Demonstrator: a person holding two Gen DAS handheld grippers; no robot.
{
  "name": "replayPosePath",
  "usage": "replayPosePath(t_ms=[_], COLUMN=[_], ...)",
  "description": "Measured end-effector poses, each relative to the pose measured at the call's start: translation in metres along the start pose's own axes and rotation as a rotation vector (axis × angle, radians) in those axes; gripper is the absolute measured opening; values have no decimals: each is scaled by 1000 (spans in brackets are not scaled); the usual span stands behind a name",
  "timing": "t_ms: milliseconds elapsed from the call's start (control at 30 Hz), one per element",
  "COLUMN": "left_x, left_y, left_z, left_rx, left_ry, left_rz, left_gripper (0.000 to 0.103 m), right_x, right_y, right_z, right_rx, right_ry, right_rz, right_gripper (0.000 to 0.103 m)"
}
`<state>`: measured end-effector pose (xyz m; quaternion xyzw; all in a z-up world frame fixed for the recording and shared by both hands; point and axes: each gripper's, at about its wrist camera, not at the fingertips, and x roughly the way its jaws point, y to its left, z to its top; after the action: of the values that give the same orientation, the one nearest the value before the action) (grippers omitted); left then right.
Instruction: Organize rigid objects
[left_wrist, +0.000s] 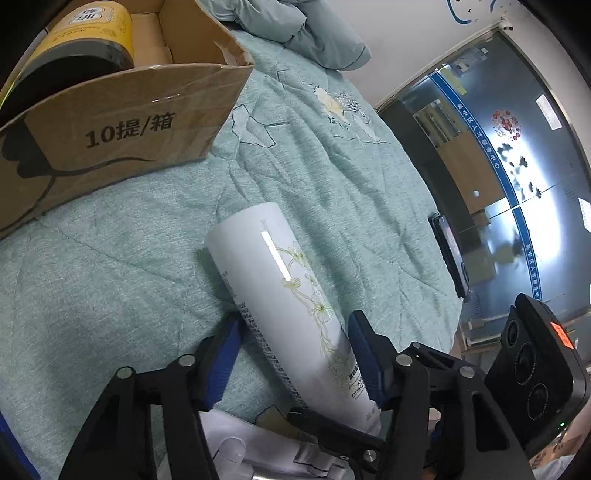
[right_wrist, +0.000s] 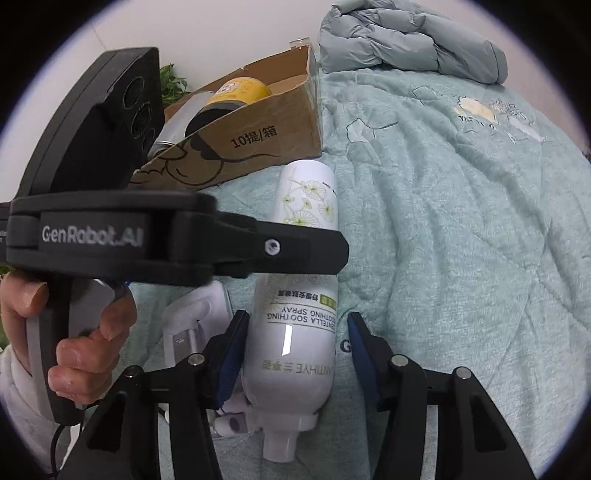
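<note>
Close the wide-open left gripper squarely on the spray bottle, then carry to the cardboard box at upper left, right gripper also wide, holding nothing.

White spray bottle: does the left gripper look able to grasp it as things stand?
Probably yes. The white spray bottle lies on the quilt between the open left gripper fingers, nothing blocking. The right gripper straddles it too, so the two may crowd each other.
</note>
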<state>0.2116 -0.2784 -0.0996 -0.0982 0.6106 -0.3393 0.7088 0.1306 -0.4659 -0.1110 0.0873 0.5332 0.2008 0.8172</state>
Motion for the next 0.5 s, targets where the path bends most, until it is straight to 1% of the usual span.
replayPosePath(t_ms=[133,233,267,333,433,500], left_x=[-1,-5,-9,-20,-40,-55], left_y=[-1,-5,-7,-12,-22,-32], left_z=[-1,-3,-3,-4,-3,0], left_rx=[-19,-9,-5,13,34,59], left_ry=[4,-9,-16,-43,-84,-125], left_rz=[-2,5,7,10,17,25], left_gripper=[54,53,53,52,50,49], right_x=[0,-4,-6,-11,-19,-25], right_y=[6,7,10,14,13,18], right_z=[-2,-2,-2,-2,6,12], right_rx=[-33,-26,-44,-72,-55,-70], right_ry=[-8,-21,-34,-60,-89,-115], right_rz=[-36,-47,-58,-71,-42,-53], right_gripper=[47,46,45,45,45,45])
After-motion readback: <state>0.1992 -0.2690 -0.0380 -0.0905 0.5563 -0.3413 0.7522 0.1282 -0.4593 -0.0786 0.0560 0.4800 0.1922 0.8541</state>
